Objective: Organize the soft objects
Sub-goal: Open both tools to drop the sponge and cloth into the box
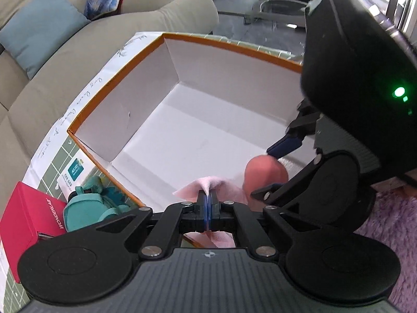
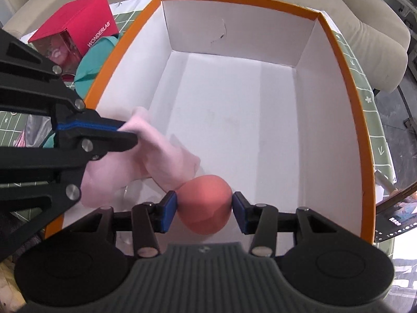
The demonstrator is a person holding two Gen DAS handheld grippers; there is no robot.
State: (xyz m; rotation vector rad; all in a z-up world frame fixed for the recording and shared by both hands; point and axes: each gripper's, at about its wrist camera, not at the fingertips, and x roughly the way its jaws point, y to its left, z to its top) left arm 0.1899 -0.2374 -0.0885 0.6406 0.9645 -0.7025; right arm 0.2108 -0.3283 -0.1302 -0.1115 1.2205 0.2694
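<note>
The right tool (image 2: 204,206) pinches a salmon-pink soft ball (image 2: 206,203) over the white box (image 2: 336,78). Beside it, the left tool (image 1: 207,203), pressed together, nips pink fleece cloth (image 2: 166,161). Beyond its left, a red box (image 2: 78,23) reads "WONDERLAB".

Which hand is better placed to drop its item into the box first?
Probably right: its gripper holds the ball well over the box floor, while the left's cloth hangs near the rim.
</note>
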